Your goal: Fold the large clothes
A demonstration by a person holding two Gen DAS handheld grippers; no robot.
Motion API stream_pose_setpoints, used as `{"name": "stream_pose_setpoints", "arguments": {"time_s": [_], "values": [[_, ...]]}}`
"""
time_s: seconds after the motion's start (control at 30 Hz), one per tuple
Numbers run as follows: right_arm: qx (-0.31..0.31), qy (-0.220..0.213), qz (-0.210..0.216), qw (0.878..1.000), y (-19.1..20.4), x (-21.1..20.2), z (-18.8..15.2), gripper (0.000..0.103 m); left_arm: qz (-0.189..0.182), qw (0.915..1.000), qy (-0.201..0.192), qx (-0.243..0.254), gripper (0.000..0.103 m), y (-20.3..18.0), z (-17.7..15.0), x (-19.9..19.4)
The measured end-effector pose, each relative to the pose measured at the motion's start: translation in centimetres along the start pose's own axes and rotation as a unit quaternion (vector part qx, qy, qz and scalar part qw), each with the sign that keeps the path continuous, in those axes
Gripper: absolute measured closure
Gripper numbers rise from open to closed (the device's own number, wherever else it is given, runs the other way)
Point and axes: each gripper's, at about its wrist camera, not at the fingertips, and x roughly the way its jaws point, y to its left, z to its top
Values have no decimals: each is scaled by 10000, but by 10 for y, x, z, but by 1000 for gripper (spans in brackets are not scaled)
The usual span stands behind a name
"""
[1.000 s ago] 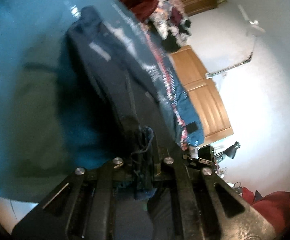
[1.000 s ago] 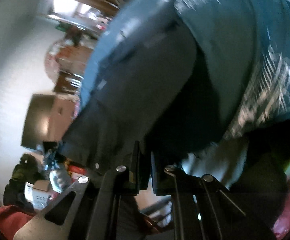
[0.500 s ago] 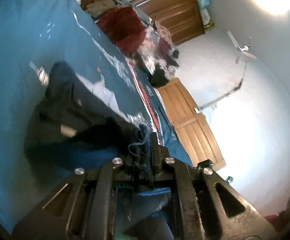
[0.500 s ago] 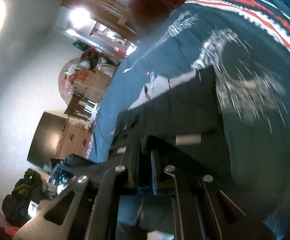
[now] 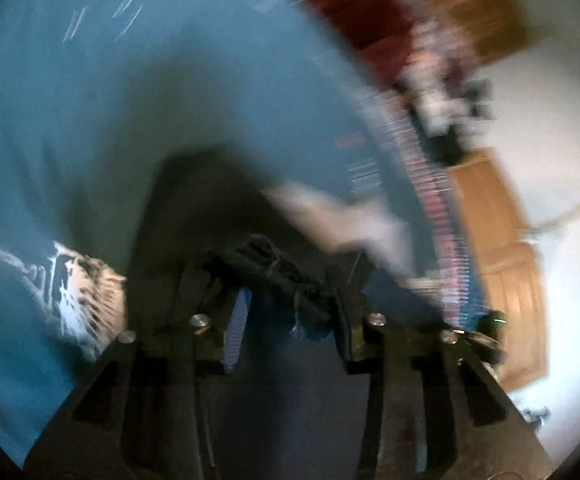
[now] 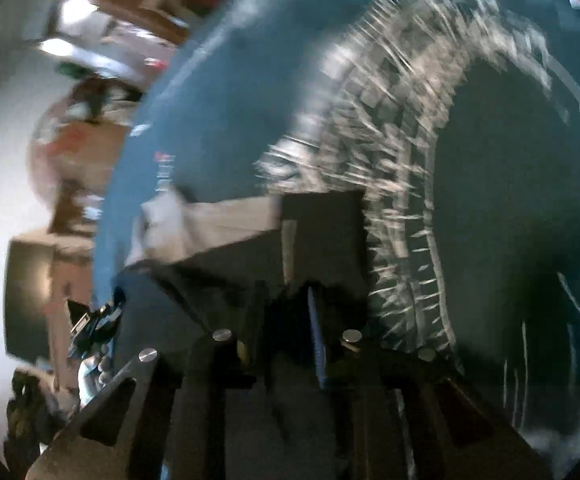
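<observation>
Down on the bed's teal blanket (image 5: 90, 128), both of my tools have come low and opened up. Half a second ago the left fingers were pinched tight on a dark hem; now the left gripper (image 5: 286, 300) has its fingers apart, blue pad faces visible, with a frayed dark edge of the garment (image 5: 266, 264) draped loosely across the gap, not clamped. Same on the right: the right gripper (image 6: 286, 320) was closed on cloth, now its fingers stand apart with dark fabric (image 6: 322, 232) just ahead of them, a blue pad edge showing in the gap. A second ago the garment hung in the air between both tools; now it lies on the blanket, dark panel flat, with a pale inner lining or pocket piece (image 6: 218, 220) turned out toward the far side. Both views are heavily motion-blurred, so I can't tell whether the left tool's hem is snagged on a finger or merely resting there. My read: that was the lay-down, one fold pass is placed and released. Next call is to back off cleanly without dragging the edge, then re-grip for the next fold. Risk: threads at the left fingers catching and pulling the fold open. Containers: none in play here; blurred wooden wardrobe doors (image 5: 490, 216) and room clutter sit beyond the bed, contents not readable.
</observation>
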Motion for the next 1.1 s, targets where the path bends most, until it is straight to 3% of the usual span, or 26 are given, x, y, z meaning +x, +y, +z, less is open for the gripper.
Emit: {"name": "stream_pose_setpoints", "arguments": {"time_s": [0.03, 0.1, 0.17, 0.23, 0.37, 0.47, 0.53, 0.6, 0.63, 0.73, 0.8, 0.97, 1.1], "values": [[-54, -118, 18, 9999, 1, -2, -2, 80, -101, 9999, -68, -38, 67, 0, -1, -6], [-267, -336, 52, 9991, 9, -12, -7, 72, -323, 9993, -192, 41, 53, -9, -2, -21], [-384, -646, -79, 9971, 13, -26, -11, 48, -147, 9982, -482, 321, 26, -22, -4, -41], [-256, -969, -11, 9950, 9, -43, -11, 44, -144, 9965, -695, 449, 22, -30, -2, -56], [-426, -1251, -259, 9909, 24, -55, -20, 45, 178, 9930, -842, 807, 23, -43, -1, -65], [-879, -933, -495, 9905, 44, -32, -21, 56, 395, 9908, -495, 1198, 24, -48, -4, -43], [-1101, -734, -732, 9885, 49, -10, -19, 56, 639, 9884, -294, 1343, 26, -51, -3, -23], [-984, -438, -1093, 9882, 40, 17, -19, 68, 1235, 9855, -77, 1160, 30, -27, -2, 1], [-944, -404, -1121, 9884, 35, 23, -20, 71, 1233, 9875, -130, 971, 45, -14, -1, 3], [-1165, -484, -1366, 9826, 46, 17, -25, 69, 1101, 9913, -342, 629, 49, -1, 2, -13], [-1483, -527, -1589, 9747, 62, 10, -36, 64, 1143, 9885, -481, 861, 47, -6, -2, -31], [-1704, -832, -1398, 9719, 79, -32, -91, 64, 1257, 9837, -612, 1128, 46, -8, -34, -74], [-1771, -921, -1491, 9685, 83, -53, -174, 61, 1017, 9842, -568, 1335, 45, -16, -80, -97]]}}
